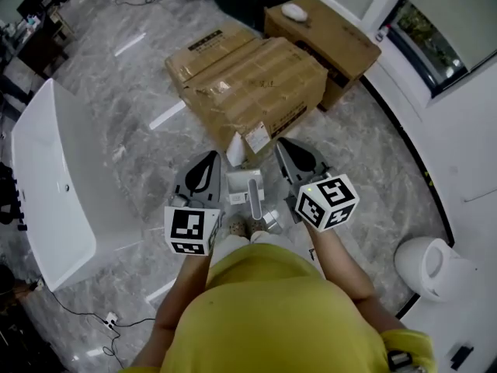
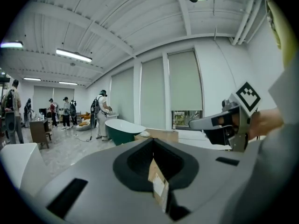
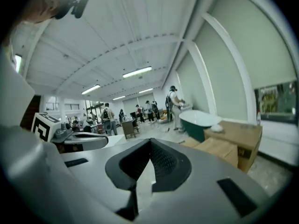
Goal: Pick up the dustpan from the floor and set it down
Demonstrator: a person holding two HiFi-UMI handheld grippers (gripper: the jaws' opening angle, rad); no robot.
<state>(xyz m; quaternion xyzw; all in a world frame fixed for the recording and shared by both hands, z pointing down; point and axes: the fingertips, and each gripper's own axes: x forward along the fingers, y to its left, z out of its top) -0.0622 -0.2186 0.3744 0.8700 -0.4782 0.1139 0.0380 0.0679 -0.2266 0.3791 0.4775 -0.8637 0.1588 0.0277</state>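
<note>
1. One white bathtub (image 1: 54, 169) lies at far left on the marble floor (image 1: 140, 107).
2. Left gripper (image 1: 206, 165) is held about level, its jaws closed together with nothing between them.
3. Pale dustpan (image 1: 245, 186) sits on the floor below and between the two grippers, held by neither, just before the cardboard boxes (image 1: 248, 84).
4. Right gripper (image 1: 293, 155) is likewise level, jaws pressed together and empty.
5. Toilet (image 1: 431, 266) stands at far right.
</note>
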